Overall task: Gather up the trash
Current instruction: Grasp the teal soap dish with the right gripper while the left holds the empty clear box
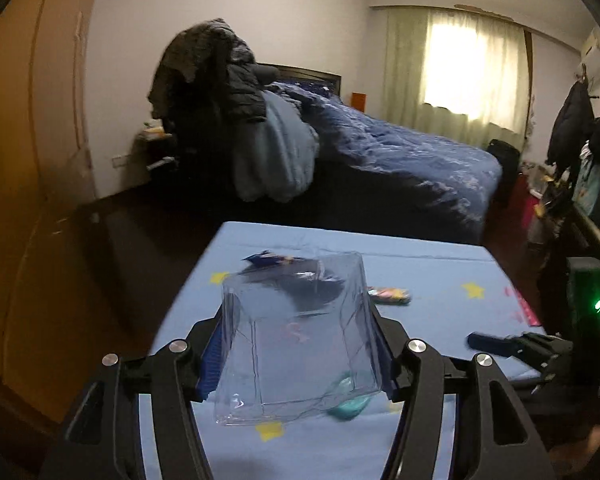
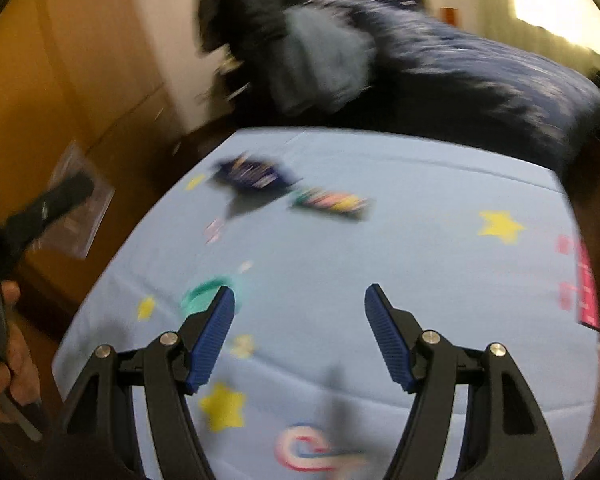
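Across the lower middle of the left wrist view we hold a clear plastic bag [image 1: 296,344] in the left gripper [image 1: 300,344], blue pads pressed to its two sides, so it is clamped on the bag. We'd say the bag is kept up like this, above the light blue table cover [image 1: 420,276], to receive trash.

Trash lies scattered on the cover: a dark blue wrapper [image 2: 252,172] upper left of centre in the right wrist view, a colourful wrapper [image 2: 332,202] just beside it to the right, and a teal piece [image 2: 198,294] at centre left. That view is motion-blurred, so what the teal piece is we cannot tell, maybe a crumpled wrapper or a ring.

Right gripper [image 2: 300,308] hovers over the cover with jaws spread wide and nothing between them. Its left fingertip [image 2: 220,308] overlaps the teal piece in the frame; contact is unclear. The teal piece looks like the nearest pickup.
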`<move>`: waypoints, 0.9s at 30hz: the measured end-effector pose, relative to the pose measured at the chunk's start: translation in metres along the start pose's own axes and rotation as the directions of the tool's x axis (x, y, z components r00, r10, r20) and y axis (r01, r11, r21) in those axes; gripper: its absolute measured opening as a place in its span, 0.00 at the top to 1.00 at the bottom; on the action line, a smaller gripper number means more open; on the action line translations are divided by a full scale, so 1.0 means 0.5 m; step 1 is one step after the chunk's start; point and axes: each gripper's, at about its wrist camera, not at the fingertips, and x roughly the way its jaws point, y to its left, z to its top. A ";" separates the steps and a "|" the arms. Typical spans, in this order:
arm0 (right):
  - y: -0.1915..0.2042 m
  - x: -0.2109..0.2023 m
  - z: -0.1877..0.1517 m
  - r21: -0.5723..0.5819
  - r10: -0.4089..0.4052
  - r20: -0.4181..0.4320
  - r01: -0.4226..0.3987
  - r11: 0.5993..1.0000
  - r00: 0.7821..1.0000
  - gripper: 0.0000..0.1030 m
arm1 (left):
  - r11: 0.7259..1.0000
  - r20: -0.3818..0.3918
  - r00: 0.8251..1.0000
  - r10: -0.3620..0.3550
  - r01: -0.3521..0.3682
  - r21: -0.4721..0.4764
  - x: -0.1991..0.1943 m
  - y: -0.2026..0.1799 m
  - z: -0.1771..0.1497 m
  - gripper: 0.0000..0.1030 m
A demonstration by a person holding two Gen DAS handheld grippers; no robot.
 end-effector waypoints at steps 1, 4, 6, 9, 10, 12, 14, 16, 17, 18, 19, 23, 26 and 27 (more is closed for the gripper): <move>0.027 0.025 -0.001 -0.037 0.005 -0.023 -0.006 0.999 1.000 0.33 | 1.000 0.004 1.000 0.031 -0.031 0.005 -0.005 0.007 -0.008 0.42; 0.066 0.068 0.002 -0.088 0.003 -0.053 -0.008 0.996 0.999 0.33 | 0.996 0.021 0.996 0.085 -0.085 0.011 -0.021 0.037 -0.033 0.41; 0.087 0.089 0.006 -0.120 0.003 -0.067 -0.011 0.993 0.998 0.33 | 0.996 0.024 0.996 0.090 -0.090 0.012 -0.028 0.052 -0.051 0.41; 0.105 0.117 0.013 -0.150 0.003 -0.090 -0.017 0.988 0.996 0.30 | 0.996 0.031 0.995 0.091 -0.092 -0.001 -0.040 0.076 -0.061 0.41; 0.108 0.127 0.014 -0.155 0.012 -0.101 -0.028 0.988 0.995 0.27 | 0.996 0.034 0.995 0.091 -0.091 -0.004 -0.044 0.074 -0.063 0.42; 0.117 0.141 0.016 -0.168 -0.001 -0.105 -0.017 0.986 0.994 0.27 | 0.996 0.038 0.995 0.093 -0.093 -0.009 -0.051 0.077 -0.066 0.41; 0.120 0.146 0.012 -0.197 -0.040 -0.092 0.022 0.980 0.995 0.30 | 0.995 0.036 0.995 0.098 -0.097 -0.011 -0.048 0.079 -0.069 0.42; 0.120 0.143 0.007 -0.208 -0.052 -0.074 0.036 0.977 0.996 0.47 | 0.995 0.034 0.994 0.102 -0.101 -0.010 -0.045 0.080 -0.072 0.42; 0.116 0.142 0.007 -0.205 -0.056 -0.075 0.040 0.978 0.996 0.47 | 0.995 0.033 0.994 0.102 -0.102 -0.007 -0.046 0.078 -0.074 0.42; 0.113 0.140 0.006 -0.201 -0.068 -0.071 0.052 0.978 0.995 0.47 | 0.994 0.031 0.994 0.106 -0.106 -0.004 -0.045 0.075 -0.074 0.41; 0.107 0.136 0.004 -0.189 -0.071 -0.066 0.058 0.980 0.995 0.47 | 0.994 0.030 0.994 0.108 -0.108 -0.001 -0.043 0.071 -0.074 0.42; 0.064 0.077 -0.011 -0.112 -0.057 -0.037 0.053 0.992 0.998 0.47 | 0.994 0.030 0.994 0.110 -0.111 0.026 -0.039 0.043 -0.075 0.42; 0.028 0.017 -0.025 -0.067 -0.073 0.005 0.073 0.995 0.997 0.47 | 0.992 0.032 0.993 0.109 -0.111 0.065 -0.035 0.007 -0.075 0.42; 0.016 0.001 -0.029 -0.053 -0.077 0.016 0.077 0.996 0.997 0.47 | 0.991 0.031 0.994 0.102 -0.104 0.079 -0.034 -0.009 -0.075 0.42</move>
